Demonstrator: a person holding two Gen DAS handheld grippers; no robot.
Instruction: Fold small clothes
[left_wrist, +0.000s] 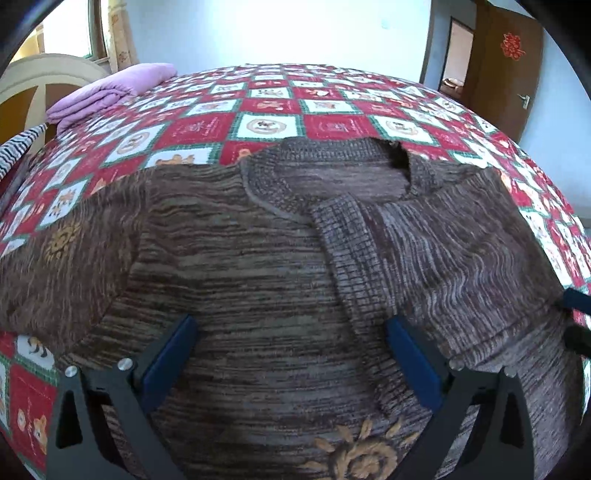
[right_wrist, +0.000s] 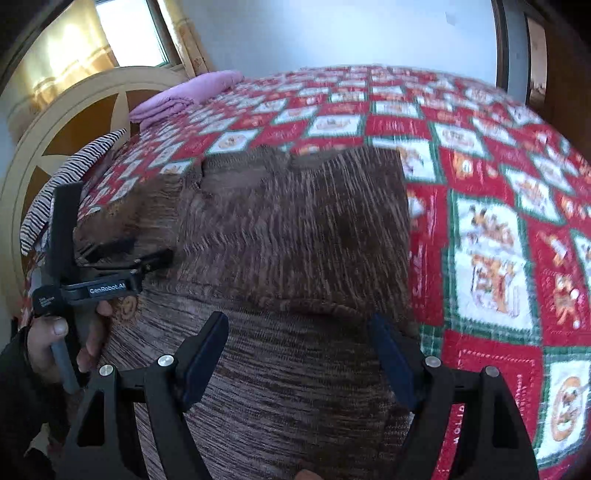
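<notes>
One brown knit sweater (left_wrist: 258, 240) lies flat on the bed's red patchwork quilt (left_wrist: 332, 99), neckline at the far side, its right sleeve folded across the body. Left claw (left_wrist: 291, 332): jaws wide apart above the sweater's chest, gripping nothing. Right claw (right_wrist: 299, 332): jaws wide apart above the folded right part, gripping nothing. One pink folded blanket (left_wrist: 110, 88) lies at the far left corner.
</notes>
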